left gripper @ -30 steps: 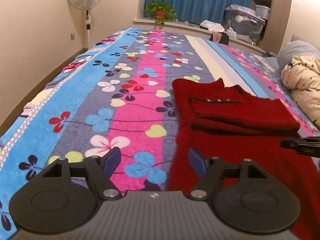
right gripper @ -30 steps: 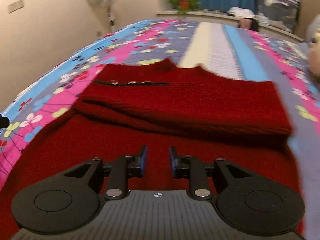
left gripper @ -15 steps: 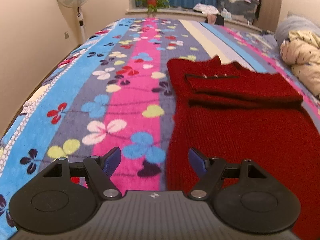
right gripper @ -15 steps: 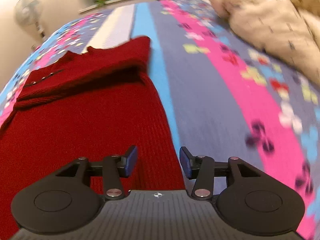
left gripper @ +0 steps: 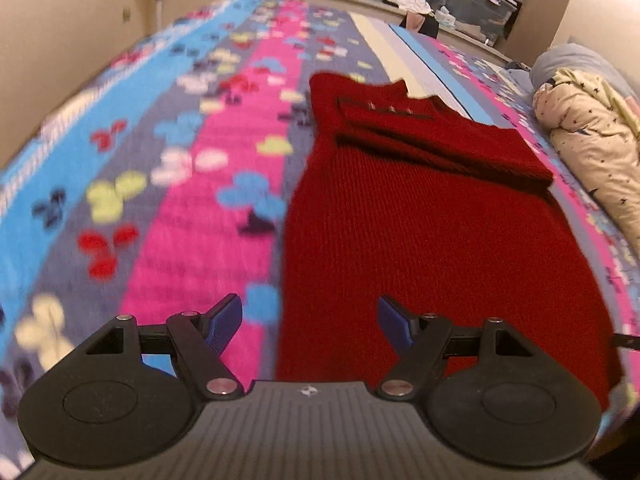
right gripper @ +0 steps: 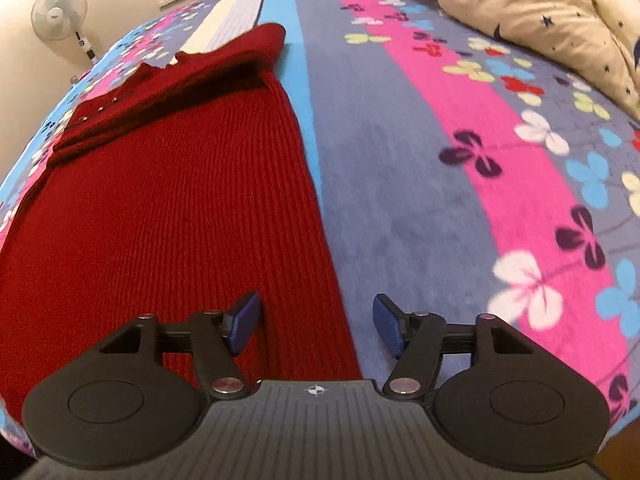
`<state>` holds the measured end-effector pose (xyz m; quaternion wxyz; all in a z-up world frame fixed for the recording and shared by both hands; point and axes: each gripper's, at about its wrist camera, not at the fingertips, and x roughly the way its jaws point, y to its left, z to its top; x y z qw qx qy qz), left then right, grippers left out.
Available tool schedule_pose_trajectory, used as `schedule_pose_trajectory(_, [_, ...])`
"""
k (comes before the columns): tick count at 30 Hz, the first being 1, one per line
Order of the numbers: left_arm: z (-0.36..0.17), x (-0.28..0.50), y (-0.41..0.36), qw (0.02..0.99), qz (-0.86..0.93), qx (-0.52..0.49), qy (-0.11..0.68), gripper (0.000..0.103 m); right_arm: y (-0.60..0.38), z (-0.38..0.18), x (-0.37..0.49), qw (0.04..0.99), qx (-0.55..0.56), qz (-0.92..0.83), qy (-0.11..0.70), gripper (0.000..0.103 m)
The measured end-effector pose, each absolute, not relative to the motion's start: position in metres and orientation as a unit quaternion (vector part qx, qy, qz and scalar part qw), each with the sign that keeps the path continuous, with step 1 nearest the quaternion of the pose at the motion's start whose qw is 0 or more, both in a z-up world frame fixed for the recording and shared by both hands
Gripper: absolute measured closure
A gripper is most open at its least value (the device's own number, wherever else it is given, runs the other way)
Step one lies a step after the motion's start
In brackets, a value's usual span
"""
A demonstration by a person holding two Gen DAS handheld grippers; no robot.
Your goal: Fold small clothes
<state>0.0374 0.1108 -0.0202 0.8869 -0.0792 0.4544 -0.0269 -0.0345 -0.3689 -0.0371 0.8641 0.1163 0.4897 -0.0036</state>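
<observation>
Trouble is my aim: both my left tongs (left gripper: 310,322) and right tongs (right gripper: 316,326) hang spread, empty, straddling the sweater (left gripper: 432,220) edges (thick knit), so I may pinch blanket (right gripper: 420,168) too.

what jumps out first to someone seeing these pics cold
The dark red knit sweater lies flat on the flowered striped bedspread, its sleeves folded across the chest. Both tongs are open at its near end: left tongs over the left edge, right tongs over the right edge.
</observation>
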Motion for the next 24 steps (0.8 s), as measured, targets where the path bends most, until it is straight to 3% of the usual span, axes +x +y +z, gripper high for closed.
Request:
schedule_pose_trajectory(9, [-0.070, -0.005, 0.111, 0.861, -0.030, -0.111, 0.496, 0.025, -0.363, -0.051, -0.038, 0.842, 0.103, -0.002, 0.529, 0.033])
schedule_pose_trajectory(13, [-0.075, -0.023, 0.102, 0.885, -0.011, -0.091, 0.456, 0.029, -0.362, -0.052, -0.036, 0.841, 0.100, -0.007, 0.532, 0.033])
schedule_pose_trajectory(17, [-0.068, -0.023, 0.098, 0.891, -0.009, -0.084, 0.446, 0.059, -0.363, -0.053, -0.036, 0.843, 0.094, -0.008, 0.530, 0.032])
schedule_pose_trajectory(22, [-0.068, -0.022, 0.108, 0.889, 0.006, -0.105, 0.445, 0.058, -0.365, -0.051, -0.038, 0.845, 0.095, -0.009, 0.527, 0.032])
schedule_pose_trajectory(24, [-0.070, -0.020, 0.114, 0.884, 0.011, -0.124, 0.451, 0.050, -0.365, -0.051, -0.038, 0.844, 0.094, -0.009, 0.527, 0.032])
